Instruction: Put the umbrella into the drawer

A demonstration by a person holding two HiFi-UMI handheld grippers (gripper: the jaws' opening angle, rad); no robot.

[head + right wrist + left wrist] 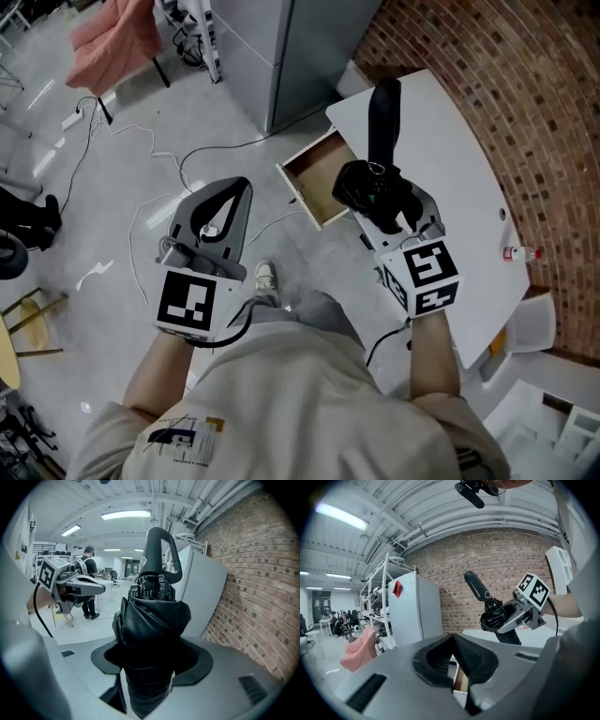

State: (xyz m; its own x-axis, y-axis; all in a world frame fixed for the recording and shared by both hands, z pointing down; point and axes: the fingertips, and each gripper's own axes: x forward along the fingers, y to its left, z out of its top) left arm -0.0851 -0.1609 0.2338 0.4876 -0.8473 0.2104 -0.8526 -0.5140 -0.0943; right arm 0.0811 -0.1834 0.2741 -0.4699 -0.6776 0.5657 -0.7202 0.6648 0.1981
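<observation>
A black folded umbrella [373,183] stands upright in my right gripper [382,204], which is shut on its bundled fabric, the handle [384,111] pointing away from me. In the right gripper view the umbrella [150,620] fills the space between the jaws. The wooden drawer [314,178] is pulled open from the white table [450,141], just left of the umbrella. My left gripper [239,192] hovers over the floor left of the drawer, fingertips together and nothing held. From the left gripper view the umbrella [494,616] and right gripper [520,611] show at the right.
A grey cabinet [272,47] stands beyond the drawer. Cables [159,178] trail across the floor at the left, and a pink cloth [112,37] hangs on a chair at the far left. A small bottle [520,253] lies on the table. Brick wall [534,94] bounds the right.
</observation>
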